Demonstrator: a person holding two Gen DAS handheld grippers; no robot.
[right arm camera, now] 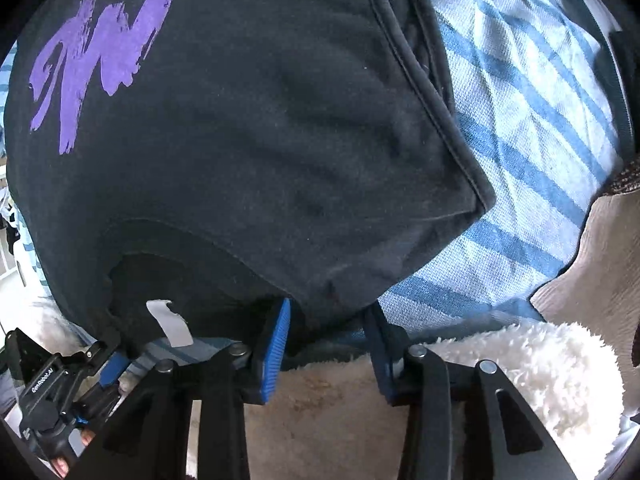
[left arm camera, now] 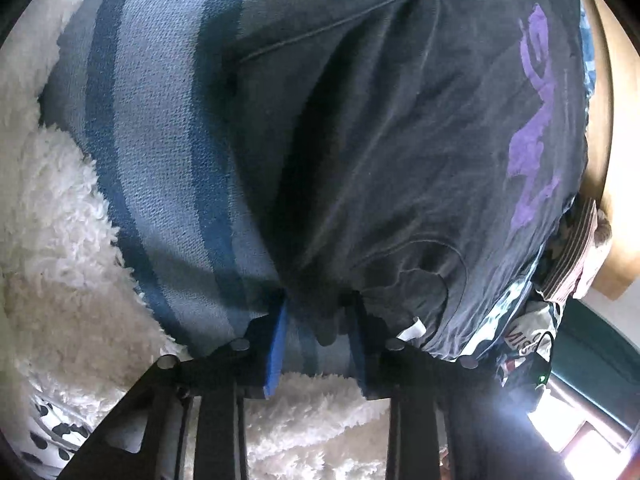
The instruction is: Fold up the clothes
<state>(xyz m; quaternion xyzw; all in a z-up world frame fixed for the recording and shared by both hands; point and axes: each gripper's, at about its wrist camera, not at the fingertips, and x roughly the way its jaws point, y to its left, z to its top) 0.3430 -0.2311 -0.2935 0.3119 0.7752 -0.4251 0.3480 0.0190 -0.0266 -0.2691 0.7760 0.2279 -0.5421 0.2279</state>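
Observation:
A black T-shirt (left arm camera: 400, 140) with a purple print (left arm camera: 536, 120) lies spread on a blue striped cloth (left arm camera: 160, 140). My left gripper (left arm camera: 318, 336) is shut on a bunch of the shirt's shoulder fabric, left of the collar (left arm camera: 420, 276); creases run out from the pinch. In the right wrist view the same black T-shirt (right arm camera: 260, 140) fills the frame. My right gripper (right arm camera: 328, 340) is shut on the shoulder edge right of the collar, and the fabric hides its fingertips. A white tag (right arm camera: 168, 322) marks the collar. The left gripper's black housing (right arm camera: 48, 392) shows at lower left.
A white fluffy blanket (left arm camera: 60, 220) lies under the striped cloth (right arm camera: 520, 120) and reaches the near edge (right arm camera: 520, 368). More clothes (left arm camera: 532, 328) are piled at the shirt's right. A wooden edge (left arm camera: 604, 120) runs behind them. Beige ribbed fabric (right arm camera: 600, 248) lies at far right.

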